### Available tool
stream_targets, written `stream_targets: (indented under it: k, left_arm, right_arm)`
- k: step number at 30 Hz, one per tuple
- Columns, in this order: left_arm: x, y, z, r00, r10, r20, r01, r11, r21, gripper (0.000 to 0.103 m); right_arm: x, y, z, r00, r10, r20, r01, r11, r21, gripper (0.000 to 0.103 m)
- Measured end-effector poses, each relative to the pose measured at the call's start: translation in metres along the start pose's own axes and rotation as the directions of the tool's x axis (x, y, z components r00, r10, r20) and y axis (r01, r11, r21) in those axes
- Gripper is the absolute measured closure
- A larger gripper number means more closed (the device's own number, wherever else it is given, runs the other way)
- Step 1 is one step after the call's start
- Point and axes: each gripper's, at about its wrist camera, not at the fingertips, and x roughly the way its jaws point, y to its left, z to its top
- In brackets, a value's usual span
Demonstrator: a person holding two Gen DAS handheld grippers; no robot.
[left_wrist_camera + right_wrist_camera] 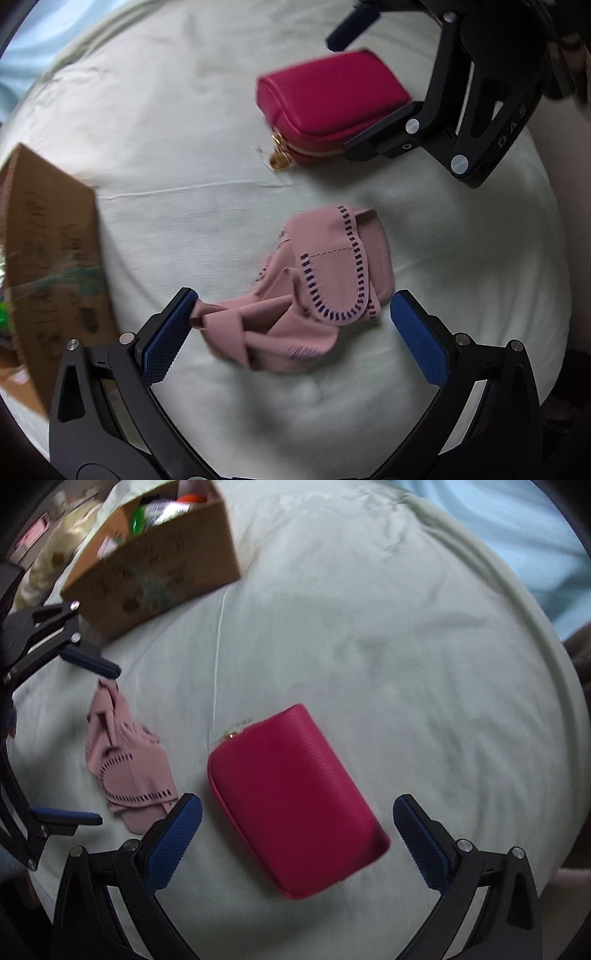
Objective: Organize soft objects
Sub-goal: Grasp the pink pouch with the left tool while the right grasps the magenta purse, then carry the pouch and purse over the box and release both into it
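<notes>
pink cloth (pixel 321 291), magenta pouch (pixel 328 99), cardboard box (pixel 55 258)

A wrinkled pale green bedsheet (pixel 369 646) is spread over the bed. A pale blue fabric (pixel 517 535) is seen beyond its far edge, and a cream patterned cushion (pixel 55 554) beside its far-left corner.

Wrinkled pale green bedsheet (pixel 369 646) under soft daylight, light blue wall (pixel 517 535) beyond its edge
</notes>
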Motion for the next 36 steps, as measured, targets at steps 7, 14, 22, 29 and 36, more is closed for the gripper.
stream_targets:
  k: [7, 14, 22, 29, 36]
  left_arm:
    - [0.023, -0.007, 0.006, 1.000, -0.001, -0.012, 0.002, 0.997, 0.071, 0.005]
    - [0.015, -0.018, 0.002, 1.000, -0.026, 0.011, 0.024, 0.985, 0.172, 0.044]
    - [-0.009, -0.013, 0.005, 0.999, -0.048, 0.018, 0.045, 0.987, 0.153, 0.076]
    - [-0.057, 0.004, 0.019, 0.996, -0.050, 0.078, 0.039, 0.990, 0.137, 0.076]
    - [-0.135, 0.019, 0.024, 0.984, -0.052, 0.170, 0.035, 0.994, 0.102, 0.076]
  right_arm:
    - [0.031, -0.003, 0.002, 0.997, 0.033, -0.065, -0.038, 0.996, -0.084, 0.000]
    - [0.036, 0.005, 0.006, 0.996, 0.036, -0.084, -0.047, 0.990, -0.134, 0.028]
    - [0.023, 0.011, 0.012, 0.997, 0.037, -0.070, -0.043, 0.995, -0.087, 0.053]
    - [-0.010, 0.008, 0.014, 0.998, 0.041, -0.050, -0.040, 0.999, 0.020, 0.058]
    - [-0.083, 0.014, 0.017, 1.000, 0.008, 0.008, -0.009, 0.988, 0.156, 0.058]
